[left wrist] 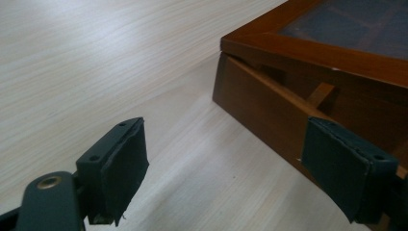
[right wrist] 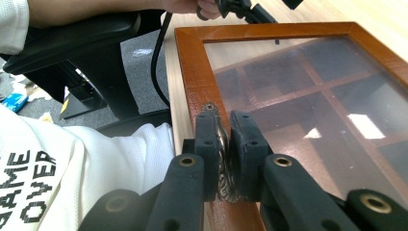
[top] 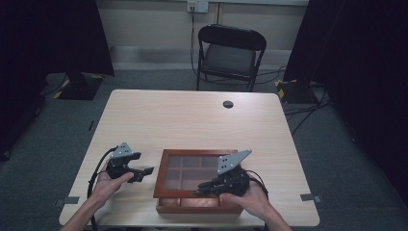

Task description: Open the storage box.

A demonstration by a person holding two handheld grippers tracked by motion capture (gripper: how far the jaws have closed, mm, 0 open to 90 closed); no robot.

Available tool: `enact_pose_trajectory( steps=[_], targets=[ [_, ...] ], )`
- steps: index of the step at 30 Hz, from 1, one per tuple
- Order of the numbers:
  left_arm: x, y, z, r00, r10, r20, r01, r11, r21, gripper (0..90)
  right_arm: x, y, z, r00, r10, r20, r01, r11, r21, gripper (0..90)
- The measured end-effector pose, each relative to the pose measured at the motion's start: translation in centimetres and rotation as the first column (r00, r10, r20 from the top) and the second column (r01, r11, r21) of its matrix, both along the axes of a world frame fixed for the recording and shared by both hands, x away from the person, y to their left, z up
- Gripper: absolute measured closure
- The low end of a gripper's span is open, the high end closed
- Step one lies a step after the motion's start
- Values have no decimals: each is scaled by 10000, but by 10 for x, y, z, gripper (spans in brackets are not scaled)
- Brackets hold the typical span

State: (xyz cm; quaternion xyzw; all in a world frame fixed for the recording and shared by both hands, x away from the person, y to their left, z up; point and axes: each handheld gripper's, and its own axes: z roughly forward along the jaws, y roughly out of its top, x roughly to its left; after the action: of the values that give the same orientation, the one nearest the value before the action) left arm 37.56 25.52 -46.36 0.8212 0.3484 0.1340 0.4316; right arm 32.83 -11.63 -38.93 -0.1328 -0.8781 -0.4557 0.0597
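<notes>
The pale wooden table [top: 192, 120] carries everything, and the landmark on it is the wooden box [top: 166, 195] with a glass-paned lid [top: 192, 155], standing near the table's near edge, a little right of its middle. Beyond the table's far edge, well apart from the box, stands a black folding chair [top: 230, 53]. A small dark round hole [top: 228, 104] sits in the tabletop on the far side of the box.

Through the lid's glass the box shows a grid of square compartments [right wrist: 308, 96]. In the left gripper view the lid [left wrist: 308, 48] stands tilted up off the box's side wall [left wrist: 260, 106], with a wedge-shaped gap between them (widening toward the near end).

The right gripper [top: 201, 188] lies over the near part of the box, held in the person's right hand [top: 252, 197]. In the right gripper view its jaws are pinched together on a small ornate metal pull [right wrist: 222, 159] fixed to the lid's near frame [right wrist: 192, 72]; the pads press on it from both sides.

The left gripper [top: 146, 171] hovers just left of the box, in the left hand [top: 108, 185], pointing toward the box's left wall. Its jaws stand wide apart with nothing between them; one pad [left wrist: 122, 168] is over bare table and the other [left wrist: 344, 166] is in front of the box's wall.
</notes>
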Motion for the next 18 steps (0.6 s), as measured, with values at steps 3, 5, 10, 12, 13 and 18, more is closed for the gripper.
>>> enact_pose_trajectory(
  steps=[3, 5, 10, 12, 13, 18],
  targets=[
    [-2, -4, 2, 9998, -174, 34, 174, 9997, -141, 159, 1, 0, 2, 10000, -39, -16, 39, 10000, 51, 825],
    [-4, -7, 3, 9998, -220, 3, 220, 9994, -252, 159, 1, 0, 3, 10000, -30, -48, 30, 10000, -7, 825],
    [-8, -13, 6, 9981, -579, 194, 587, 9974, -407, 159, 3, 1, 6, 10000, -28, -81, 28, 10000, -52, 826],
    [-9, -15, 7, 9980, -595, 220, 605, 9971, -456, 159, 4, 1, 8, 10000, -23, -91, 23, 10000, -47, 825],
    [-10, -16, 8, 9972, -687, 299, 699, 9967, -414, 159, 5, 1, 9, 10000, -14, -90, 14, 10000, -56, 826],
    [-12, -20, 8, 9951, -948, 285, 964, 9933, -632, 157, 7, 1, 15, 10000, -15, -67, 15, 10000, -17, 826]
  ],
)
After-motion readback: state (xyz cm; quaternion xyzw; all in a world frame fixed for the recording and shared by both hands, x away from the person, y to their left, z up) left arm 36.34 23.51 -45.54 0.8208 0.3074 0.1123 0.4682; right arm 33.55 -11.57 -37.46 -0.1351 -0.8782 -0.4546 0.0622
